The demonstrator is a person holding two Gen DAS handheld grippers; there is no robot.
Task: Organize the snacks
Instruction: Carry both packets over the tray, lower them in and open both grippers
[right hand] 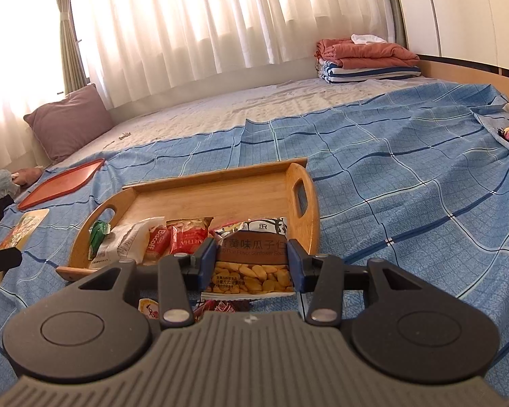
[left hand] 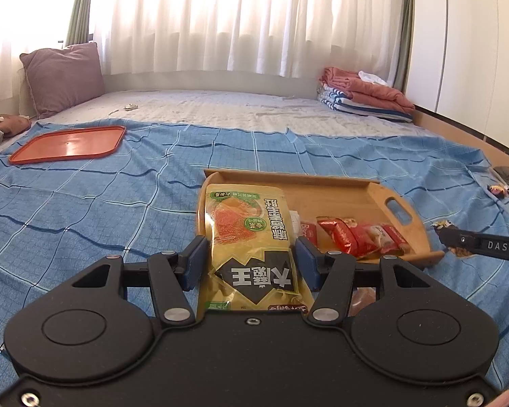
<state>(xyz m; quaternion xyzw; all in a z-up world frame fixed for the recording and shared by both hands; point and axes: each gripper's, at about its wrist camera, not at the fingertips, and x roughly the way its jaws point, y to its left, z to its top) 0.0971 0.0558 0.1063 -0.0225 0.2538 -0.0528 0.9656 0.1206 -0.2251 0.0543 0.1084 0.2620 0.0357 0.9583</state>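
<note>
My left gripper (left hand: 251,257) is shut on a yellow snack bag (left hand: 251,237), held over the left end of the wooden tray (left hand: 325,186). Red snack packets (left hand: 356,237) lie in the tray. My right gripper (right hand: 252,261) is shut on a sunflower seed packet (right hand: 254,264), held at the near right corner of the wooden tray (right hand: 207,196). In that tray lie a Biscoff packet (right hand: 157,246), a red packet (right hand: 186,237), a white wrapper (right hand: 125,244) and a green packet (right hand: 98,234). The left gripper's tip (right hand: 0,261) with its yellow bag (right hand: 23,230) shows at the left edge.
An orange tray (left hand: 69,144) lies on the blue checked sheet (left hand: 85,203) at the far left; it also shows in the right wrist view (right hand: 61,183). A purple pillow (left hand: 62,78) and folded blankets (left hand: 363,95) sit at the back. More snack packets (right hand: 220,307) lie under the right gripper.
</note>
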